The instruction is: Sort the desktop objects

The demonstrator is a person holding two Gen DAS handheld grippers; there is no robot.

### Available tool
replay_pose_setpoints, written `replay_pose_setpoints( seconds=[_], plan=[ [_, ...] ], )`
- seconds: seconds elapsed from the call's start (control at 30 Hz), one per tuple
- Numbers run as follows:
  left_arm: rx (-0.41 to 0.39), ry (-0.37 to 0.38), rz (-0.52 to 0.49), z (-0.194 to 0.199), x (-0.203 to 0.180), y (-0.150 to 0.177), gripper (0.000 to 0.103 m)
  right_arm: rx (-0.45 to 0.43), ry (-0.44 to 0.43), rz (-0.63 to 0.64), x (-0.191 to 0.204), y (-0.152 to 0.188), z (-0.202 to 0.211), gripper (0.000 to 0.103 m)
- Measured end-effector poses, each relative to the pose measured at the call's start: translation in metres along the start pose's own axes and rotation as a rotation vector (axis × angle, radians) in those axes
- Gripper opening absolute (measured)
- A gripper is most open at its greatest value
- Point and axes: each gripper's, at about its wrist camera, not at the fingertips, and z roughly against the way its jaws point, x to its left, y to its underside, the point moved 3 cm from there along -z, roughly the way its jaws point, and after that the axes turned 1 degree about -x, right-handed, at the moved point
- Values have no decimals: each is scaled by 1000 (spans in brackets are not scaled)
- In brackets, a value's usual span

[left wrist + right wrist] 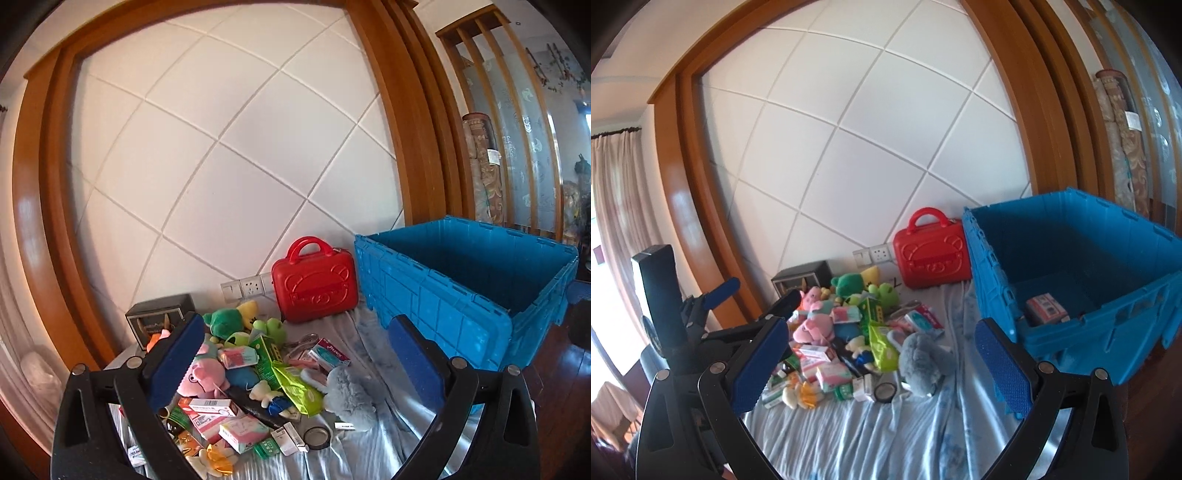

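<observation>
Blue-padded fingers of both grippers frame a heap of toys and boxes on a pale blue cloth.

Left gripper [295,365] is spread wide and holds nothing, above the pile [255,376]; right gripper [882,365] is likewise released and empty, with the left tool visible at its 9 o'clock. Within the pile, a grey plush [923,363] lies at the 3 o'clock edge, a pink plush [201,373] at 9 o'clock, green frog plushes [221,323] toward 12 o'clock, and a black tape roll [884,392] at 6 o'clock. A red case [314,284] stands upright against the wall at 1 o'clock. The blue crate [1108,336] sits at 3 o'clock, just beside the cloth [868,435], with one small box [1047,309] lying inside on its floor.
</observation>
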Motion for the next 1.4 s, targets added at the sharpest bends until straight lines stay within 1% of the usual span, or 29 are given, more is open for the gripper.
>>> replay_pose_setpoints(
  seconds=[0.07, 0.13, 0.2, 0.27, 0.4, 0.47, 0.53, 0.7, 0.73, 0.77, 0.83, 0.87, 0.93, 0.97, 1.0, 1.1, 1.2, 1.4],
  plan=[
    [-7, -5, -2, 5, -5, -2, 102, -6, -4, 11, 0, 0, 5, 102],
    [-10, 6, 4, 10, -9, -2, 102, -9, -4, 14, 0, 2, 7, 102],
    [-16, -3, 13, 14, -9, -2, 102, -11, 2, 17, -1, 6, 9, 102],
    [-13, -8, 20, 16, -9, -1, 102, -16, 23, 22, -4, 11, 12, 103],
    [12, 6, 47, 14, -9, 1, 102, -3, 75, 21, -12, 19, 12, 103],
    [16, 5, 50, 15, -11, 3, 102, -11, 117, 15, -16, 21, 14, 103],
    [24, 22, 55, 15, -15, 5, 101, -24, 178, 37, -18, 22, 20, 103],
    [36, 68, 43, 14, -30, 5, 101, -34, 244, 65, -23, 23, 30, 103],
    [37, 76, 41, 14, -33, 5, 101, -35, 270, 73, -24, 23, 31, 103],
    [38, 83, 40, 15, -36, 5, 101, -35, 296, 84, -24, 24, 33, 103],
    [35, 99, 36, 17, -41, 3, 101, -34, 316, 104, -24, 25, 33, 103],
    [32, 102, 34, 18, -43, 3, 101, -30, 345, 119, -24, 26, 33, 103],
    [30, 107, 32, 21, -46, 2, 101, -25, 366, 150, -21, 28, 33, 103],
    [31, 111, 33, 21, -47, 2, 101, -18, 409, 175, -20, 29, 32, 103],
    [34, 115, 35, 21, -47, 2, 101, -15, 425, 187, -19, 30, 30, 103],
    [43, 117, 40, 22, -47, 4, 101, -8, 447, 194, -22, 33, 29, 103],
    [46, 119, 44, 23, -46, 6, 101, 10, 446, 186, -24, 38, 24, 103],
    [61, 114, 44, 23, -42, 9, 101, 21, 417, 175, -25, 43, 21, 103]
  ],
)
